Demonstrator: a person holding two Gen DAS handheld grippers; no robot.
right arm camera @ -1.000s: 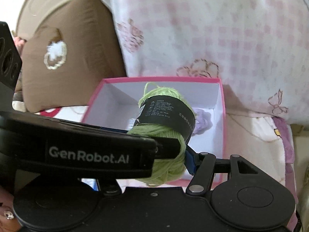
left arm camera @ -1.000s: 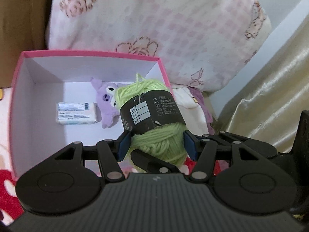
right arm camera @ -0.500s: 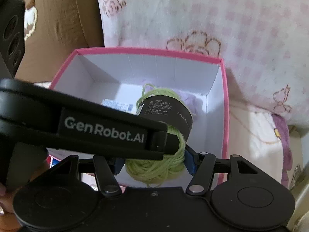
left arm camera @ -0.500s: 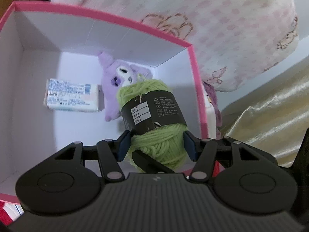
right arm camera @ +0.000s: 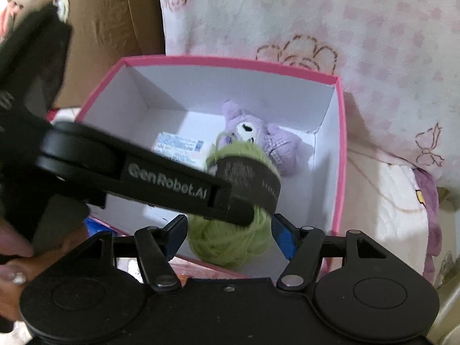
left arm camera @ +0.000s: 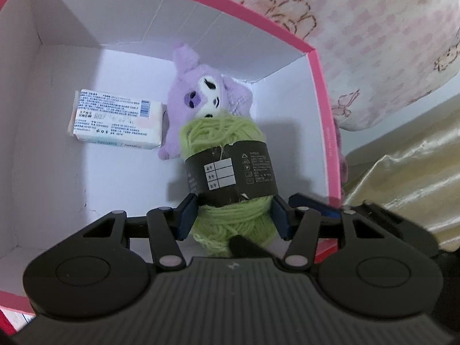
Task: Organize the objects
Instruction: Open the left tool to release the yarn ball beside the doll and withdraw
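Observation:
A green yarn ball [left arm camera: 221, 135] with a black paper band hangs inside a pink-rimmed white box [left arm camera: 316, 57], just above a purple plush toy [left arm camera: 201, 92]. My left gripper [left arm camera: 233, 218] is shut on the ball's lower half and its jaws are closing further on the soft yarn. In the right wrist view my right gripper [right arm camera: 230, 237] holds the same yarn ball [right arm camera: 227, 244] from the near side, pads against both flanks, jaws also closing. The left gripper's finger [right arm camera: 172, 178] crosses that view in front of the ball. The plush toy [right arm camera: 276, 146] lies at the back of the box [right arm camera: 230, 60].
A white printed packet [left arm camera: 115, 120] lies on the box floor left of the plush. A pink-patterned pillow [right arm camera: 316, 14] rises behind the box, brown cardboard [right arm camera: 115, 14] at the back left, golden fabric [left arm camera: 417, 158] to the right. A hand [right arm camera: 11, 270] grips at the left edge.
Both grippers have come down with the yarn ball from above the box rim into the box. The ball now hangs over the plush toy, and the box walls fill more of both views.

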